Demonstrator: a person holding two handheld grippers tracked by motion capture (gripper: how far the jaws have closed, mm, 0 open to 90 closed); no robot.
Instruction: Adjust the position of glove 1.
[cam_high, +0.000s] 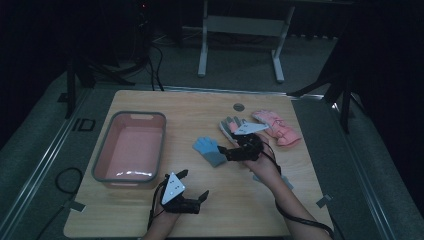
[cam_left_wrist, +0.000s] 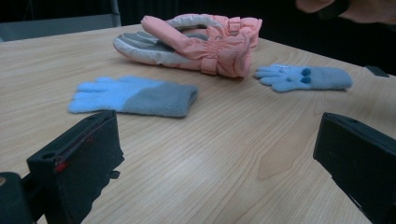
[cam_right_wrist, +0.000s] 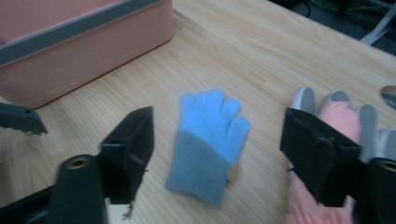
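Small knit glove (cam_right_wrist: 209, 140), light blue fingers with grey cuff, flat mid-table right of the pink bin (cam_high: 131, 146), right gripper (cam_high: 226, 152) at its cuff, jaws spread astride it, left gripper (cam_high: 194, 190) spread, near edge.

Dim high view (dark surroundings); gripper views brighter, slightly blurred.

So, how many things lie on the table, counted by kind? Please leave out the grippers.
Blue knit gloves: 2
Pink padded gloves: 2
Pink tub: 1
Total: 5
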